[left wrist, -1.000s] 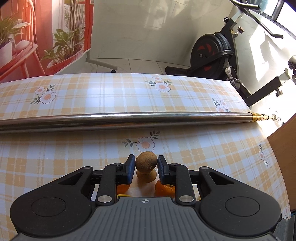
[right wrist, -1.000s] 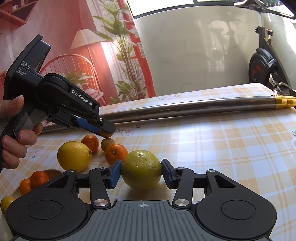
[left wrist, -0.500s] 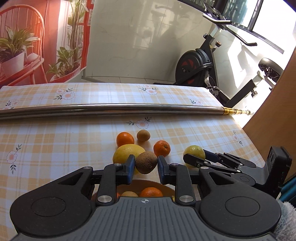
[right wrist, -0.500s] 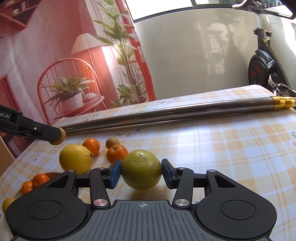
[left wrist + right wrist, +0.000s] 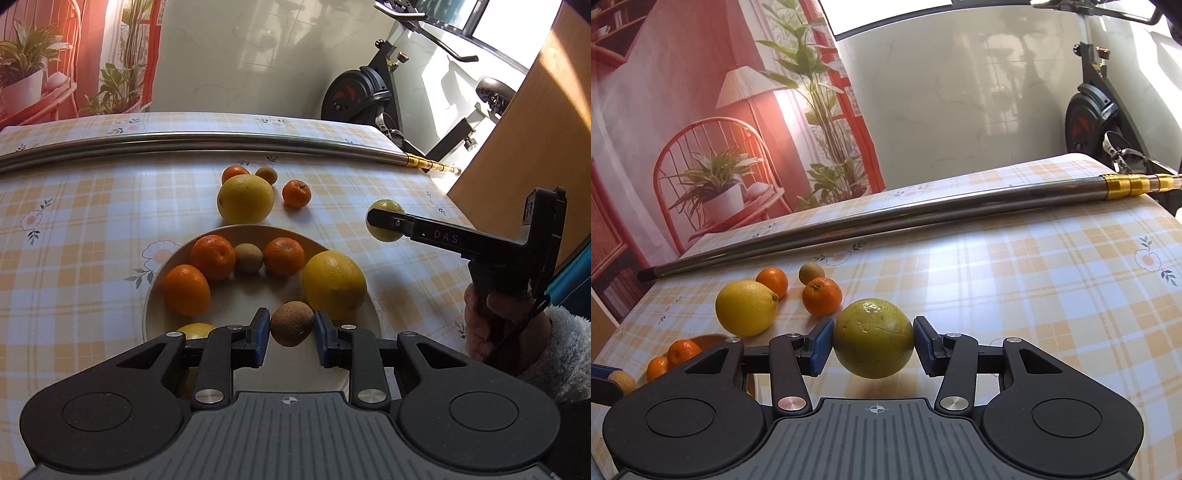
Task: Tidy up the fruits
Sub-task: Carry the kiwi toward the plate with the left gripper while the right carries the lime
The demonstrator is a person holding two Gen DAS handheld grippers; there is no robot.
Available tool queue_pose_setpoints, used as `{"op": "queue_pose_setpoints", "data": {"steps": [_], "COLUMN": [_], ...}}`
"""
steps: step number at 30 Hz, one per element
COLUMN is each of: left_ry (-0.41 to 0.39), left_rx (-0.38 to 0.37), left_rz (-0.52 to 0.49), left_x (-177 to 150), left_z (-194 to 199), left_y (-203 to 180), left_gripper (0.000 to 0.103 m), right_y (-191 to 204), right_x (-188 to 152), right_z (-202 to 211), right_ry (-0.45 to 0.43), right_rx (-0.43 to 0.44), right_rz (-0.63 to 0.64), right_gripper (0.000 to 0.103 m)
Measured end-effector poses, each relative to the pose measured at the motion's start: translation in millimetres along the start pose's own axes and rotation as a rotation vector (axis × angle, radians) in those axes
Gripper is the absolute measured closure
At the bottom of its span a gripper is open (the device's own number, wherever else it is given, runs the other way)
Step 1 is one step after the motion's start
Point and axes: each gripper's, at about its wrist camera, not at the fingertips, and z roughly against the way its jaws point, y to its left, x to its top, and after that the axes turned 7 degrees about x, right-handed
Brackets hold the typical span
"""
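Note:
My left gripper (image 5: 291,330) is shut on a brown kiwi (image 5: 291,326) and holds it over the near part of a pale plate (image 5: 162,258). The plate carries several tangerines, another kiwi and a large yellow citrus (image 5: 334,284). My right gripper (image 5: 873,343) is shut on a yellow-green round fruit (image 5: 873,338), just above the checked tablecloth, to the right of the plate. Beyond the plate a big lemon (image 5: 245,199), two tangerines and a small kiwi (image 5: 266,174) lie loose.
A long metal pole (image 5: 221,142) lies across the table behind the fruit. An exercise bike (image 5: 362,96) stands past the far edge, and a wooden panel (image 5: 535,129) rises at the right. A hand in a fleecy sleeve (image 5: 554,350) holds the right gripper.
My left gripper has pulled back from near the pole with the kiwi, and now hangs over the plate. The right gripper has hardly moved and keeps its fruit.

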Motion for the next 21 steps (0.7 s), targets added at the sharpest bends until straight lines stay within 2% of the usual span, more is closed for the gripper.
{"op": "queue_pose_setpoints", "data": {"steps": [5,11,14,21], "left_ry": [0.006,-0.028,-0.010,0.013], "left_rx": [-0.009,0.061,0.074,0.124], "left_rz": [0.001,-0.011,-0.021,-0.014], "left_x": [-16.9,-31.6,-38.8,-45.7], "left_z": [4.6,11.9,10.9,6.5], "left_y": [-0.3,-0.5,-0.6,6.7], "left_gripper": [0.075,0.075,0.075,0.075], "right_y": [29.1,60.8,74.5,97.7], "right_x": [-5.7,-16.7,-22.3,-32.0], "right_z": [31.5,53.3,58.3,60.7], "right_ry": [0.000,0.049,0.080,0.140], "right_rx": [0.016,0.077,0.108,0.119], "right_rz": [0.032,0.043,0.060,0.116], "right_gripper": [0.060,0.060,0.060,0.060]}}
